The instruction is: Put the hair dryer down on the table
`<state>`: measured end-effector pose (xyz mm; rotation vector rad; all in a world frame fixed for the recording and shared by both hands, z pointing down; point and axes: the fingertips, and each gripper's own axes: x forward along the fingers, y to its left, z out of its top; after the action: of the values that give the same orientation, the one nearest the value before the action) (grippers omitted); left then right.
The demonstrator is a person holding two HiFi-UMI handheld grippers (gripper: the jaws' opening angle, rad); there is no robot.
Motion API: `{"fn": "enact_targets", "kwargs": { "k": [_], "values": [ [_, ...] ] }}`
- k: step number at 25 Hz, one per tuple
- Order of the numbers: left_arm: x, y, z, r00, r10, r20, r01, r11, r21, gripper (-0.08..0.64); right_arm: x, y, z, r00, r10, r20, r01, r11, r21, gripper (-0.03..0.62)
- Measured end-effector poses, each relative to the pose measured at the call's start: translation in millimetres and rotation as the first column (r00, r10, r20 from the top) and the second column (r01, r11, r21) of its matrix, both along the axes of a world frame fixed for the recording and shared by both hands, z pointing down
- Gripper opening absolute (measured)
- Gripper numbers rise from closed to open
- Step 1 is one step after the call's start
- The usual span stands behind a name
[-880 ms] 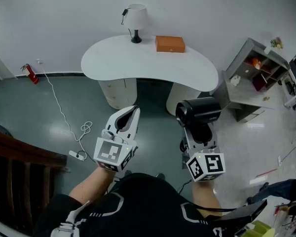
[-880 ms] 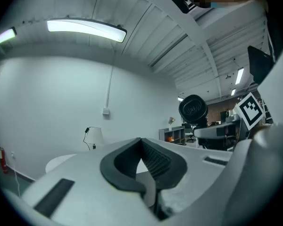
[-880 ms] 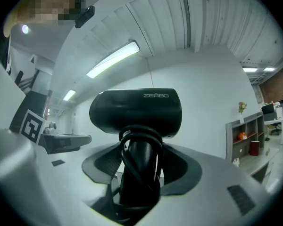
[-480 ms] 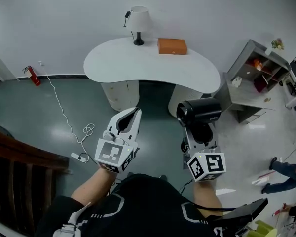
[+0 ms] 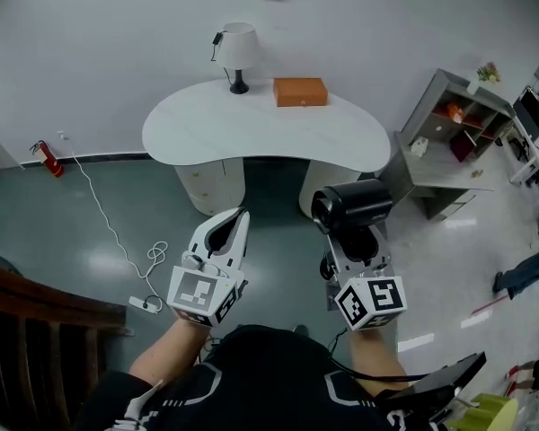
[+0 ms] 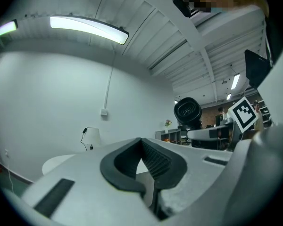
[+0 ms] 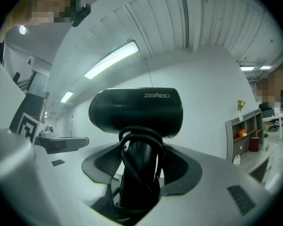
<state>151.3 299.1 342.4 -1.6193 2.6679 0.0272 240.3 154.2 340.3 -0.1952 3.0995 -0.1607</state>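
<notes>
A black hair dryer [image 5: 352, 206] stands upright in my right gripper [image 5: 352, 248], which is shut on its handle. In the right gripper view the dryer's barrel [image 7: 136, 112] fills the middle, with its cord looped round the handle [image 7: 139, 173] between the jaws. My left gripper [image 5: 230, 232] is held beside it at the left, shut with nothing in it; its pads [image 6: 151, 159] meet in the left gripper view, where the hair dryer [image 6: 187, 112] shows at the right. The white curved table [image 5: 260, 133] lies ahead of both grippers, well beyond them.
On the table's far edge stand a white lamp [image 5: 237, 52] and an orange box [image 5: 300, 92]. A grey shelf unit [image 5: 449, 128] is at the right. A white cable and power strip [image 5: 144, 281] lie on the floor at the left, near a red fire extinguisher [image 5: 43, 157].
The view has shifted slightly; the table and lamp now sit a little further left and lower in the picture. Both grippers keep their pose and the dryer stays held.
</notes>
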Motion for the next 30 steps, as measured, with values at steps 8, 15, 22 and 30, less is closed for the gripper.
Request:
{"fn": "enact_targets", "kwargs": {
  "k": [8, 15, 22, 30],
  "values": [
    [-11, 17, 0, 0.998, 0.055, 0.007, -0.055, 0.998, 0.017, 0.006, -10, 24, -1, 1.000, 0.020, 0.016, -0.020, 1.000, -0.001, 0.261],
    [-24, 29, 2, 0.996, 0.092, 0.002, -0.092, 0.995, 0.037, 0.006, -22, 39, 2, 0.999, 0.046, 0.015, -0.046, 0.999, -0.003, 0.261],
    [-38, 17, 3, 0.993, 0.116, 0.012, -0.116, 0.993, 0.032, 0.006, -43, 30, 4, 1.000, 0.029, -0.002, -0.029, 1.000, 0.007, 0.261],
    [-81, -24, 3, 0.996, 0.090, -0.008, -0.090, 0.996, 0.013, 0.006, -91, -9, 6, 1.000, -0.016, 0.010, 0.016, 1.000, 0.001, 0.261]
  ]
}}
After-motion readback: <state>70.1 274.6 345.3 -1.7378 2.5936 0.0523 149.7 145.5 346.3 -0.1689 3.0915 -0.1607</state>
